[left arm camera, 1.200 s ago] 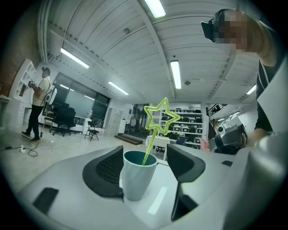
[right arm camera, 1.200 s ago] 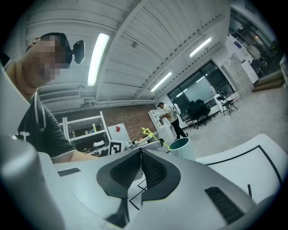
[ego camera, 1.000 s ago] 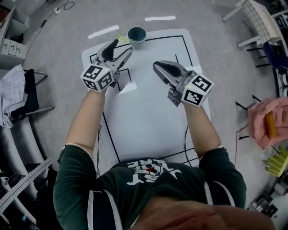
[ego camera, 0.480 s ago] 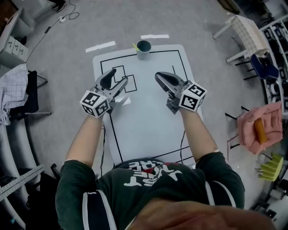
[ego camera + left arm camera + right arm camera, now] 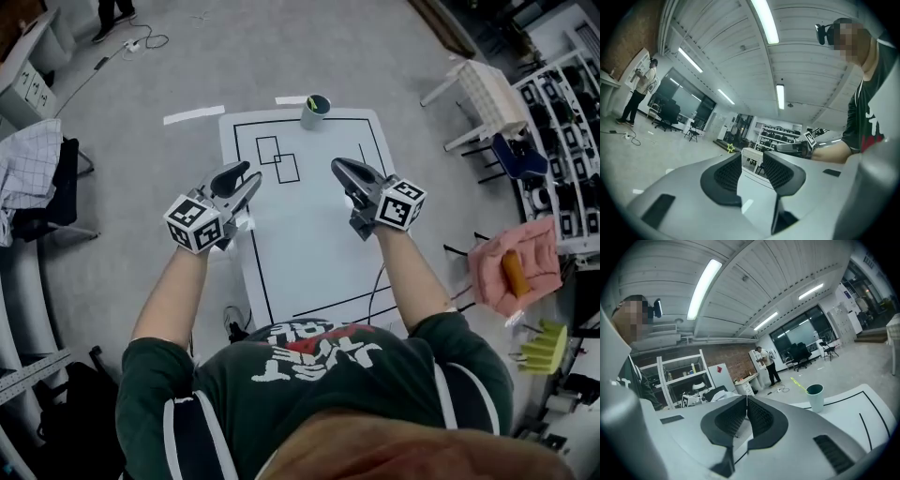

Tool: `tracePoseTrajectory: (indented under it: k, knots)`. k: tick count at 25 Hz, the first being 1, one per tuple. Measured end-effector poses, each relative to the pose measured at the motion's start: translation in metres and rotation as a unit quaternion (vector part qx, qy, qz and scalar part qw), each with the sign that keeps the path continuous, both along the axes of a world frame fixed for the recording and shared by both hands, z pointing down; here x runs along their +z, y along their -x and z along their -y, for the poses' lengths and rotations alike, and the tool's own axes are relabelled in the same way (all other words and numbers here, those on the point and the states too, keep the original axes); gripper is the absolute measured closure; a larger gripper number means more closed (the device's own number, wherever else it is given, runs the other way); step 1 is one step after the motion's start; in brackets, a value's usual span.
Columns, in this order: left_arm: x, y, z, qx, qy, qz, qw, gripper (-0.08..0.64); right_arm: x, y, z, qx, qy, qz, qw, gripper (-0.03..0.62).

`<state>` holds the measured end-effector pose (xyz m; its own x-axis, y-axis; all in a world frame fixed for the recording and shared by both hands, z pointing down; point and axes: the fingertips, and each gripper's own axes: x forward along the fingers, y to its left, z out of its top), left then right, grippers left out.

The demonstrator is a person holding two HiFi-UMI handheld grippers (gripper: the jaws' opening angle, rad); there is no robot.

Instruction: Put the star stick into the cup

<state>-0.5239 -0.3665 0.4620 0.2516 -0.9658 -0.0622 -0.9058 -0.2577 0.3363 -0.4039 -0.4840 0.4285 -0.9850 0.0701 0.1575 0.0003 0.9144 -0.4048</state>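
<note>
Head view: the star stick [image 5: 310, 101] leans left in the cup [image 5: 317, 113] at the far edge of the mat [image 5: 309, 253], well ahead of both tools; the closed, empty right gripper [image 5: 339, 168] is nearer, and the left gripper [image 5: 244, 178], its jaws just closing partway, holds nothing.

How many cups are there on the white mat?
1. The cup stands at the mat's far edge, near its middle, with a yellow stick at its rim. No other seems hidden.

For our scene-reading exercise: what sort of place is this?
Probably a lab or workshop hall: metal storage shelves, black wheeled office chairs, and a white floor mat with black lines.
</note>
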Motion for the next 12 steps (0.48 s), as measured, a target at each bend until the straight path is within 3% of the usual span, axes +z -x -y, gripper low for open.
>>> tracePoseTrajectory:
  k: [7,12]
  knots:
    - [-0.032,0.001,-0.076,0.016,-0.017,-0.033,0.9992,0.506,-0.043,-0.007,-0.055,0.035,-0.014,-0.009,0.999,0.557]
    - [-0.049,-0.028,-0.118,0.01,-0.014,-0.053,0.9985,0.534,-0.058,-0.035,-0.081,0.033,-0.019,-0.009,0.999,0.557]
